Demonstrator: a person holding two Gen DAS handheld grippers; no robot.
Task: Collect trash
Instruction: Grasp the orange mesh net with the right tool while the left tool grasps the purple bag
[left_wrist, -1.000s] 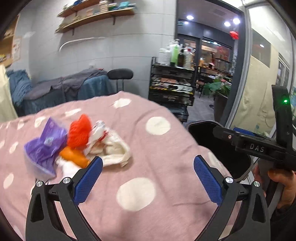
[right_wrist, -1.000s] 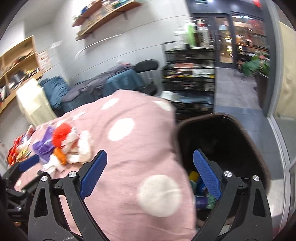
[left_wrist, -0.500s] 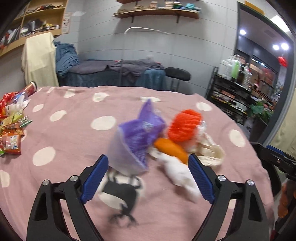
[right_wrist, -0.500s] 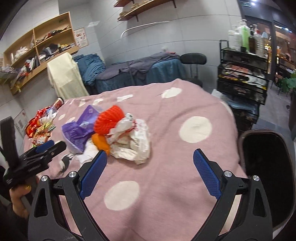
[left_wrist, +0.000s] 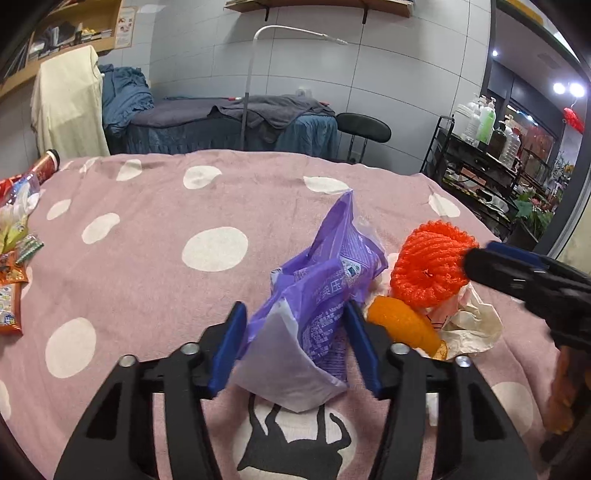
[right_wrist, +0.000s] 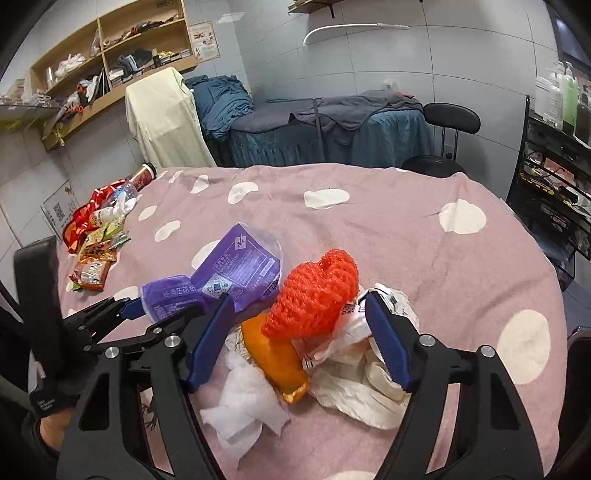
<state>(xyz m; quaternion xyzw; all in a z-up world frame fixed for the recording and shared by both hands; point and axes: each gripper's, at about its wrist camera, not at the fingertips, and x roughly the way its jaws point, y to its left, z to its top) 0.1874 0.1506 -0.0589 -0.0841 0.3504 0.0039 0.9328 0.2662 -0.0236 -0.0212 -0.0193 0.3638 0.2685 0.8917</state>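
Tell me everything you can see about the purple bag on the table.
The purple bag is a crinkled, glossy plastic package with white print and a pale inside, open at its torn end. It sits between the jaws of the left gripper, which close around its lower part, its tip pointing up. It lies on the pink dotted cloth, at the left of the trash pile, against the orange peel and beside the red net.

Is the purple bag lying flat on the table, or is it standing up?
Standing up, crumpled. In the left wrist view the purple bag rises to a peak between the left gripper fingers, above the pink polka-dot cloth.
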